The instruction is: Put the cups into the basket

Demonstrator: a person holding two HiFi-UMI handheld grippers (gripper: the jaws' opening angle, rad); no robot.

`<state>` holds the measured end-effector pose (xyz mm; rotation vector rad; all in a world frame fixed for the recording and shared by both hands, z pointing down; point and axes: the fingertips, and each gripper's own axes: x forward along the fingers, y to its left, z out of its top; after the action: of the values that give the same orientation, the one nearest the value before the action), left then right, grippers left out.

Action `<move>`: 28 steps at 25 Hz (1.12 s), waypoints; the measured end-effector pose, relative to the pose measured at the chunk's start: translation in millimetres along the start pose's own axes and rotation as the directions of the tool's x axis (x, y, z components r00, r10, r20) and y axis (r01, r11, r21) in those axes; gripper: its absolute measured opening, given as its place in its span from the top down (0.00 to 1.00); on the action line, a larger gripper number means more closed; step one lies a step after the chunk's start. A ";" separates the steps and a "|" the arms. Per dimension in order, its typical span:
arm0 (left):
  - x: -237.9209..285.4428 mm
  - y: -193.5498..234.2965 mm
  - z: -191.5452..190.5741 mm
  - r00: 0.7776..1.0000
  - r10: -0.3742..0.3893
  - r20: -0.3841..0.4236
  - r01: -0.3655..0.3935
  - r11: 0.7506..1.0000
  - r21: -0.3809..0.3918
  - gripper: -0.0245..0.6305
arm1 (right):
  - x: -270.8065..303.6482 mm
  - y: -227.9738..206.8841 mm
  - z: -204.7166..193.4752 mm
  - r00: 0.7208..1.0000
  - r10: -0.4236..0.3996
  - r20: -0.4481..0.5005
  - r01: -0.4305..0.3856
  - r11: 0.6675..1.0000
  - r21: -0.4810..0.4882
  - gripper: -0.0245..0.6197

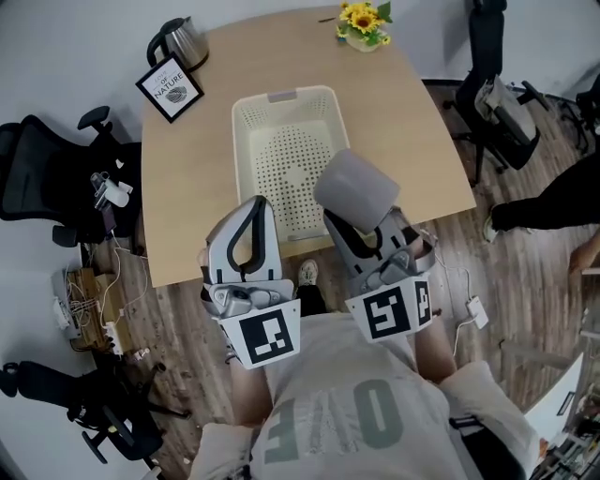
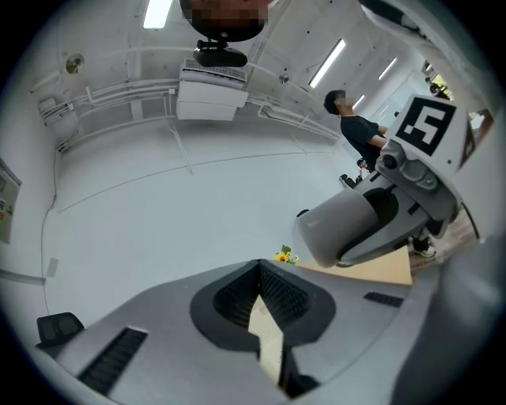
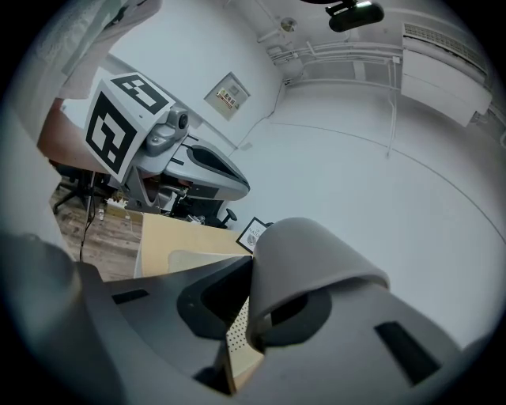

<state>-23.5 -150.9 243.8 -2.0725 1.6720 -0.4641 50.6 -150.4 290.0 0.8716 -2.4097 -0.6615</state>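
**Grey cup held over an empty basket, not yet let go**

The right gripper point(image 1: 364, 223) is clamped on a grey cup point(image 1: 356, 185), with one jaw pressed against each side of it. The cup sits tilted at the front of the claw. Which way its mouth faces cannot be told.

Directly below and ahead of this claw lies a cream perforated basket point(image 1: 242, 141) on a light wooden table point(image 1: 422, 141). The cup hangs over the basket's near end, clear of its floor. The floor shows bare, with no cup in it.

The left gripper point(image 1: 253, 212) is just to the left of the right one, at the basket's near rim. Its jaws are closed tip to tip with nothing between them, and only a sliver of basket shows through the gap behind the tips.

Far ahead of both claws, past the basket, stand a metal kettle point(image 1: 183, 39), a framed picture point(image 1: 170, 87) and a small pot of sunflowers point(image 1: 364, 25). No other cup is in view.

The task looks barely begun: no cup is in the basket, and this one has yet to be lowered and released. Any further cups would have to be fetched from out of sight
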 end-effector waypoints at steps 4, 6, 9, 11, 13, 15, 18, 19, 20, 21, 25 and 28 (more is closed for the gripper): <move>38.1 30.4 -17.6 1.000 -0.007 0.005 0.007 1.000 -0.014 0.95 | 43.1 -21.2 3.6 1.000 -0.005 -0.026 0.005 1.000 -0.009 0.91; 55.0 44.1 -26.6 1.000 -0.008 0.010 0.009 1.000 -0.021 0.95 | 64.1 -30.4 4.4 0.999 -0.010 -0.039 0.009 1.000 -0.017 0.91; 74.7 59.7 -38.8 1.000 -0.017 0.023 0.018 0.999 -0.028 0.95 | 89.6 -37.9 3.3 0.998 -0.013 -0.062 0.010 0.999 -0.036 0.91; 86.3 69.2 -50.2 1.000 -0.017 0.023 0.018 0.999 -0.038 0.95 | 104.4 -38.7 2.6 0.997 -0.003 -0.080 -0.001 0.999 -0.052 0.91; 100.2 74.2 -64.9 1.000 -0.025 0.001 0.025 0.999 -0.040 0.95 | 118.7 -38.5 -0.1 0.995 0.022 -0.101 -0.029 0.997 -0.071 0.91; 112.7 72.8 -75.8 0.999 -0.040 -0.019 0.039 0.998 -0.043 0.95 | 129.5 -38.3 -7.3 0.991 0.059 -0.122 -0.069 0.994 -0.082 0.91; 127.8 67.0 -83.8 0.998 -0.056 -0.030 0.054 0.996 -0.065 0.95 | 141.2 -40.4 -22.7 0.982 0.116 -0.151 -0.129 0.988 -0.081 0.91; 133.2 65.6 -86.1 0.998 -0.055 -0.030 0.053 0.996 -0.068 0.95 | 145.8 -41.7 -28.4 0.978 0.133 -0.163 -0.149 0.985 -0.085 0.91; 138.6 64.3 -88.1 0.998 -0.052 -0.028 0.050 0.997 -0.067 0.95 | 150.9 -42.4 -34.1 0.972 0.152 -0.177 -0.170 0.981 -0.093 0.91; 142.9 62.7 -89.8 0.999 -0.048 -0.023 0.047 0.997 -0.060 0.95 | 155.8 -41.9 -39.7 0.966 0.174 -0.193 -0.196 0.975 -0.103 0.91; 151.0 55.4 -98.5 0.998 -0.044 -0.047 0.044 0.999 0.006 0.95 | 174.0 -28.9 -66.4 0.922 0.263 -0.285 -0.316 0.936 -0.158 0.91; 155.9 52.5 -102.2 0.998 -0.047 -0.052 0.047 0.999 0.000 0.95 | 184.3 -16.8 -91.4 0.875 0.297 -0.381 -0.411 0.873 -0.262 0.91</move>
<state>-86.1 -325.0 301.1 -2.1200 1.6548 -0.5377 -12.8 -312.4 401.1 0.3400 -1.9976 -0.6887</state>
